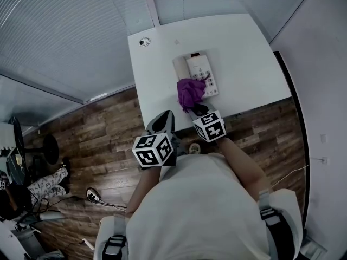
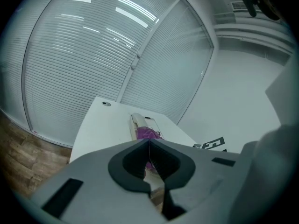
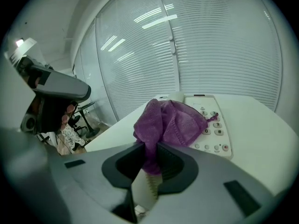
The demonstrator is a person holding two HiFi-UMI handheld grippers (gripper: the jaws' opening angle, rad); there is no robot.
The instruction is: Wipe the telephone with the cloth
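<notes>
A white telephone lies near the front of a small white table. A purple cloth rests bunched on its near end, over part of the keypad. My right gripper is shut on the cloth just at the table's front edge. My left gripper hangs off the table's front left corner, jaws shut with nothing between them. From the left gripper view the telephone and cloth show beyond the shut jaws.
A small round fitting sits at the table's far left corner. Slatted blinds run along the left and far sides, a plain wall on the right. Wooden floor lies below; a chair and cables stand at lower left.
</notes>
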